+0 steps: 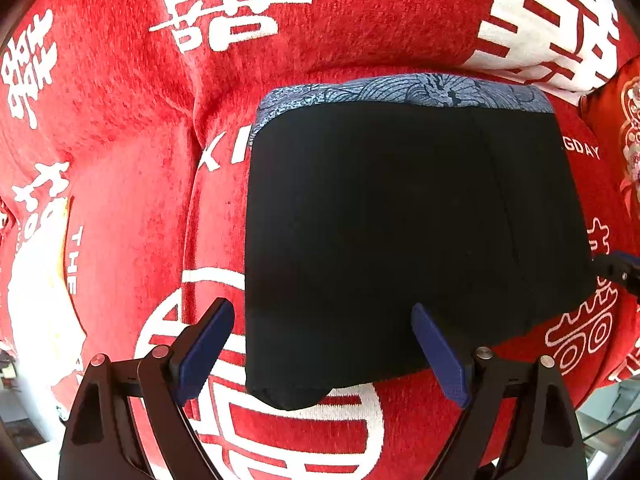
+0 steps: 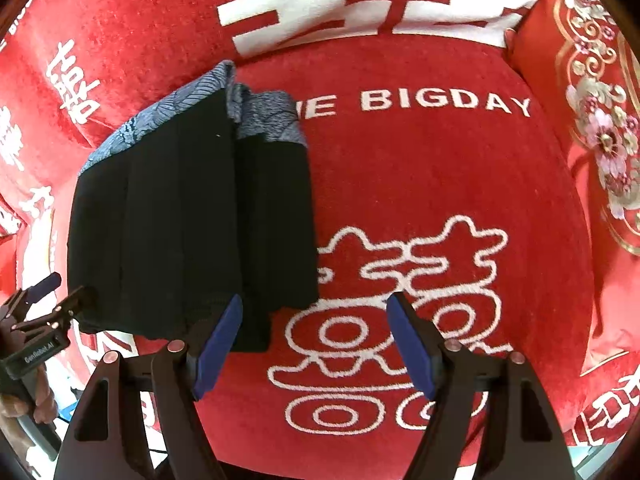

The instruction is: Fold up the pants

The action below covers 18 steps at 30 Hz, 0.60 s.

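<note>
Black pants [image 1: 400, 232] with a blue-grey patterned waistband [image 1: 400, 90] lie folded flat on a red cover; they also show in the right wrist view [image 2: 180, 220]. My left gripper [image 1: 322, 344] is open and empty, its blue fingers [image 1: 208, 344] straddling the near left hem corner. My right gripper [image 2: 314, 336] is open and empty, just right of the pants' near hem. The left gripper also shows in the right wrist view [image 2: 60, 292] at the pants' left edge. The tip of the right gripper shows in the left wrist view [image 1: 618, 268].
The red plush cover [image 2: 440, 180] has white characters and the words "BIGDAY". A red embroidered cushion [image 2: 592, 140] lies at the right. A white patch with red characters [image 2: 360, 4] lies beyond the pants. The cover's front edge is near the grippers.
</note>
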Motion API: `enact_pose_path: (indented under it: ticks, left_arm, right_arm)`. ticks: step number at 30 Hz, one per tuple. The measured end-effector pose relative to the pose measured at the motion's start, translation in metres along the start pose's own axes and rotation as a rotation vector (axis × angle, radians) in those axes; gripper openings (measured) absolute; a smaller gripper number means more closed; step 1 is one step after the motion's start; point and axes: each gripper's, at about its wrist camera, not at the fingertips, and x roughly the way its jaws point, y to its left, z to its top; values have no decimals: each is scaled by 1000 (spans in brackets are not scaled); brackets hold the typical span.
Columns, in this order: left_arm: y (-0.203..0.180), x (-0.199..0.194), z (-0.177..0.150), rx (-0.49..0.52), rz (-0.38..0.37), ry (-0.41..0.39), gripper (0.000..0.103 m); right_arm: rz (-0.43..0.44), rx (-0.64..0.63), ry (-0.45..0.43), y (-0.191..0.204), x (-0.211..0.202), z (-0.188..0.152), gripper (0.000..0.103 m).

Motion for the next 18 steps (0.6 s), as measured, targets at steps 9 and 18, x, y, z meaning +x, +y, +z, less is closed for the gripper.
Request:
enact_pose_path:
  ticks: [9,18]
  left_arm:
    - [11,1,13,-65,-31,15,91]
    - [31,9,29,-128,-83,10,91]
  right_arm:
    - [22,61,29,-21,-2,-7,78]
    - [159,103,8,-24,-5,2,78]
